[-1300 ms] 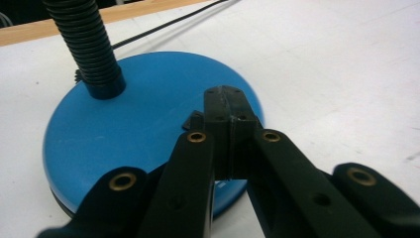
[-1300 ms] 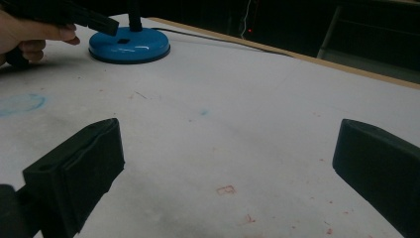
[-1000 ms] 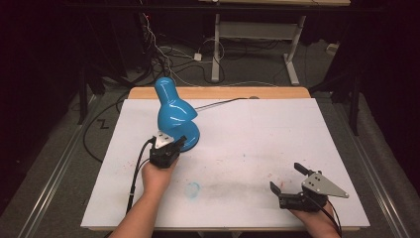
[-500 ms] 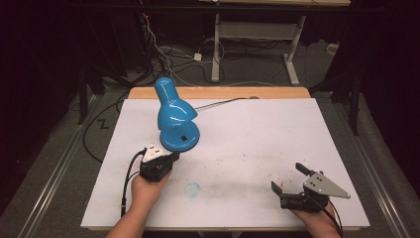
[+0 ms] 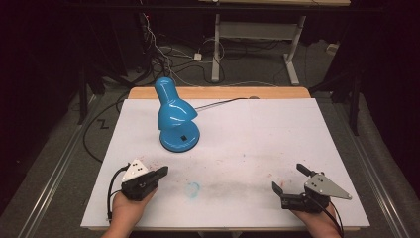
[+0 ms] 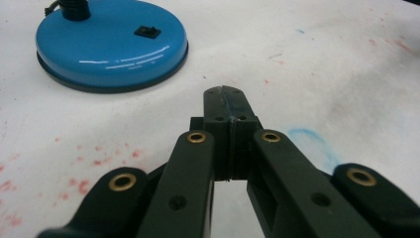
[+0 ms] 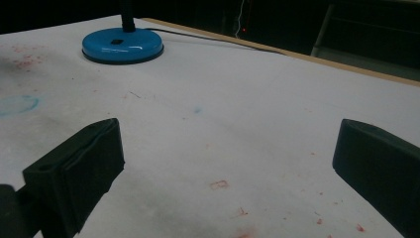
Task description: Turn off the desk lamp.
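Note:
A glossy blue desk lamp (image 5: 174,116) stands on the white table cover at the back left, its round base (image 6: 111,44) bearing a small black switch (image 6: 148,32). Its head leans toward the back left. My left gripper (image 5: 162,172) rests near the front left edge, shut with nothing between its jaws, which meet in the left gripper view (image 6: 227,101). It lies well short of the lamp base. My right gripper (image 5: 289,178) sits open at the front right, its jaws wide apart and empty (image 7: 228,158). The lamp base (image 7: 123,45) appears far off to its left.
The lamp's black cord (image 5: 223,103) runs from the lamp toward the back edge of the wooden table (image 5: 218,92). A faint blue ring mark (image 5: 192,188) and red specks stain the white cover (image 5: 247,144). Table frames and cables (image 5: 163,54) lie on the floor behind.
My left gripper has drawn back from the lamp base toward the front left edge of the table. The right gripper has stayed where it was, open.

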The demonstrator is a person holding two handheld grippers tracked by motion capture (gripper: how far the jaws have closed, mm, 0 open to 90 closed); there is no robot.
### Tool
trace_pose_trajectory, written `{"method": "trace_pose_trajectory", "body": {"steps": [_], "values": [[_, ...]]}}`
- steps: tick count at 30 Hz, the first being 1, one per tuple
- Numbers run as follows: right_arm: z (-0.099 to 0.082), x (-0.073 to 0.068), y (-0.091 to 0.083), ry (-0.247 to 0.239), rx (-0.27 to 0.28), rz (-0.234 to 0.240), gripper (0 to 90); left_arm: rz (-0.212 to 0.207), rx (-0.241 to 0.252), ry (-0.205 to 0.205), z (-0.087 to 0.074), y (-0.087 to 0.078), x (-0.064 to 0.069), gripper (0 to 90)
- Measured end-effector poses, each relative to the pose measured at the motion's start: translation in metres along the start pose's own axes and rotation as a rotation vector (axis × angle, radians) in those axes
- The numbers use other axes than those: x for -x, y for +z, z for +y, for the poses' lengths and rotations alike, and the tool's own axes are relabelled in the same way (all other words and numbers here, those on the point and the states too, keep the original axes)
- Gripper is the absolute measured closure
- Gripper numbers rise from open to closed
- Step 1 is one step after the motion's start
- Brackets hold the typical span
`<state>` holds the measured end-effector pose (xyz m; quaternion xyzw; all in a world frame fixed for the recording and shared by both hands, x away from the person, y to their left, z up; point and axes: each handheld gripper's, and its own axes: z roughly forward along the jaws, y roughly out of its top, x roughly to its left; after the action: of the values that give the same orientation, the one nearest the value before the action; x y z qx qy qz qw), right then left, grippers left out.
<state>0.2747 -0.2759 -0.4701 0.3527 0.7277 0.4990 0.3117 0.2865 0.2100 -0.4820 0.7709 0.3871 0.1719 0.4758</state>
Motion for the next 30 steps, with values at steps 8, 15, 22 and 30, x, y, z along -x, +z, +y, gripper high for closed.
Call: {"method": "trace_pose_trajectory", "body": {"steps": [8, 15, 22, 30], "values": [[-0.001, -0.001, 0.003, 0.006, -0.006, -0.001, 0.6, -0.009, -0.003, 0.012, -0.005, 0.002, 0.002, 88.0], [-0.002, -0.005, 0.007, 0.000, -0.017, 0.006, 0.5, -0.008, -0.002, 0.010, -0.009, 0.002, -0.004, 78.9], [-0.003, -0.005, 0.007, 0.000, -0.021, 0.010, 0.6, 0.008, 0.005, 0.015, -0.009, 0.004, -0.004, 46.8], [-0.003, -0.004, 0.006, 0.007, -0.022, 0.009, 0.5, 0.002, -0.049, 0.007, -0.008, 0.009, -0.005, 12.6]]}}
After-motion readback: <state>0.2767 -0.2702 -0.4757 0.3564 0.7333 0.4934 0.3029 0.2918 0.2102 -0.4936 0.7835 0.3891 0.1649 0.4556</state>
